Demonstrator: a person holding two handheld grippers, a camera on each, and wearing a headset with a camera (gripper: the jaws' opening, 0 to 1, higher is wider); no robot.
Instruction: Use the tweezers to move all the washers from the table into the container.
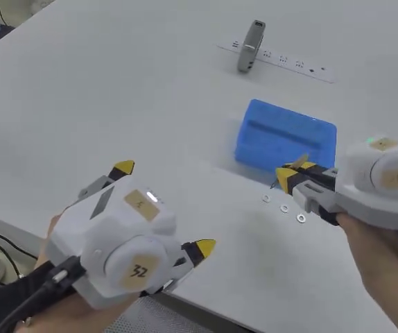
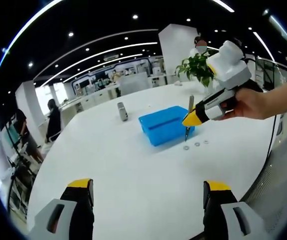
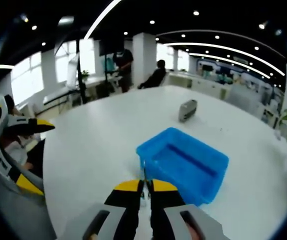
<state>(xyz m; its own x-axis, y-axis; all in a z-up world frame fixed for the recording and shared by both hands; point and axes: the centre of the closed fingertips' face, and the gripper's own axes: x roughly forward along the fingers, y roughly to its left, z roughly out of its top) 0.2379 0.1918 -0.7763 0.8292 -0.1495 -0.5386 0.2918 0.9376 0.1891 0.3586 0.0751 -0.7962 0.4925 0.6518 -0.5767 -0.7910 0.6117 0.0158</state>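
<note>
Desk: a white, broad top that carries everything named below.
Left tongs: you hold them low at the near edge of the desk, their yellow-tipped jaws spread wide with nothing between them, well apart from the work.
Right tongs: you hold them at the right, over the near side of the container, with the jaws drawn narrow and clamped on the tweezers.
Tweezers: they stand roughly upright in your right tongs. The back end rises above the jaws and the thin tip points down at the desk. Whether the tip touches the desk or a washer cannot be told.
Washers: three small rings lie flat on the desk in a short row, just in front of the container's near wall and beside the tweezers' tip.
Container: a blue rectangular tray that sits mid-desk, beyond the washers and near them.
Power strip: a white strip lying flat at the far side of the desk, well behind the container.
Grey object: it stands at the left end of the power strip. Its kind cannot be told.
Potted plant: in the left gripper view it shows beyond the far edge of the desk.
</note>
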